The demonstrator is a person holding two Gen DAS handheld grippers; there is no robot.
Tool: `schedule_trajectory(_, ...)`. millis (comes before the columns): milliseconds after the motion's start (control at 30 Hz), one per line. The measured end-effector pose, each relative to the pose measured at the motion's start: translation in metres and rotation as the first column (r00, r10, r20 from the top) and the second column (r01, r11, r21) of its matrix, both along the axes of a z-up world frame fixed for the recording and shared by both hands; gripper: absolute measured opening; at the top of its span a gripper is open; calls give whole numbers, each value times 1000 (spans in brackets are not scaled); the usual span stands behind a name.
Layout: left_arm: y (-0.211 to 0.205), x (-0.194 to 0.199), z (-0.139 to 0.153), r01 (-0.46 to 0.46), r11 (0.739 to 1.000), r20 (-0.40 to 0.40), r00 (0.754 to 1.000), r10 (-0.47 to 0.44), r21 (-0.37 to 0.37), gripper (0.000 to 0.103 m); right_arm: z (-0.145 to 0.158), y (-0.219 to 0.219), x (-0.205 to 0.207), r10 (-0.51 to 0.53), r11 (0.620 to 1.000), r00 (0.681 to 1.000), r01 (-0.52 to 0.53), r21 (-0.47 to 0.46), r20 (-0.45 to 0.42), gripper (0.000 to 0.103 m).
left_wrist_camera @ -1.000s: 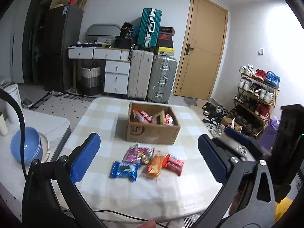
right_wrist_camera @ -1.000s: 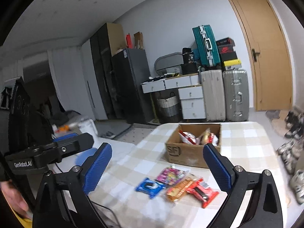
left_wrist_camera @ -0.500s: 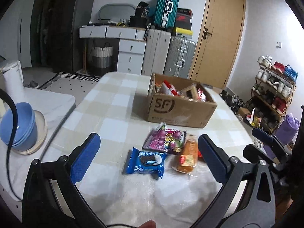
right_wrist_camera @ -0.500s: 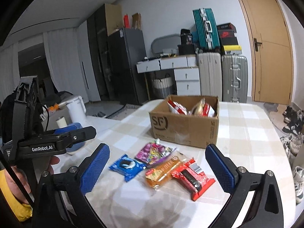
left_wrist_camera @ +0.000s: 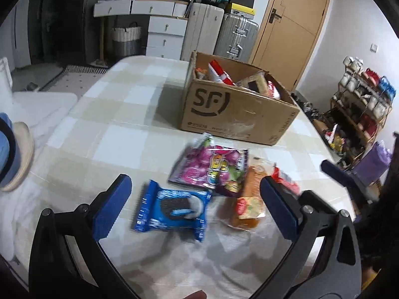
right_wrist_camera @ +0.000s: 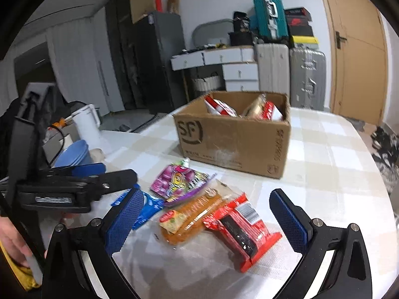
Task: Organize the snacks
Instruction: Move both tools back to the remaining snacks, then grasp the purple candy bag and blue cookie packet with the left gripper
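Several snack packs lie on the checked table in front of an open SF cardboard box [left_wrist_camera: 237, 109] that holds more snacks. A blue cookie pack [left_wrist_camera: 173, 210], a pink candy pack [left_wrist_camera: 212, 164], an orange pack [left_wrist_camera: 249, 199] and a red pack [right_wrist_camera: 240, 226] lie side by side. My left gripper [left_wrist_camera: 195, 208] is open and empty, low over the blue cookie pack. My right gripper [right_wrist_camera: 205, 221] is open and empty, over the orange pack [right_wrist_camera: 192, 214] and the red pack. The box also shows in the right wrist view [right_wrist_camera: 234, 134].
A blue bowl stack [right_wrist_camera: 74, 154] and a white kettle [right_wrist_camera: 86, 122] stand left of the table. Suitcases [left_wrist_camera: 234, 37], drawers and a door are behind. A shoe rack [left_wrist_camera: 361, 104] stands at the right. The table edge [left_wrist_camera: 57, 124] runs along the left.
Both grippers have moved forward and down toward the snack packs, which now look much larger. Both stay open and empty.
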State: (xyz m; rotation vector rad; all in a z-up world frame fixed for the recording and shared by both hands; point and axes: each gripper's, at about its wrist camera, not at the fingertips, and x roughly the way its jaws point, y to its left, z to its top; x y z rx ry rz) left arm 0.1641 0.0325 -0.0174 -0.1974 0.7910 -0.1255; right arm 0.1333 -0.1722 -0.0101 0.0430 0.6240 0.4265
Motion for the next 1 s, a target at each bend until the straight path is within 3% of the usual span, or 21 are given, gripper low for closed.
schedule_trajectory(133,-3,0,-4,-13,1000,-16,1000,13,9,103,-6,-7,-2,-23,999,999,24,36,-27,102)
schedule_trajectory(633,35,-3,-14,-95,995,-61,994,93,-34,103,-4,3,-4,-48,999,997,48,-10,-68,102)
schedule_trajectory(733,28,13,-11,-27,999,-73,997,25,-28,103,-4,0,-3,-58,998,995,57,-9,-78,102)
schedule_trajectory(1000,-18,71,-24,116,988,-131,986,-101,107,103,-13,-13,7,-67,997,987,72,29,-146,102)
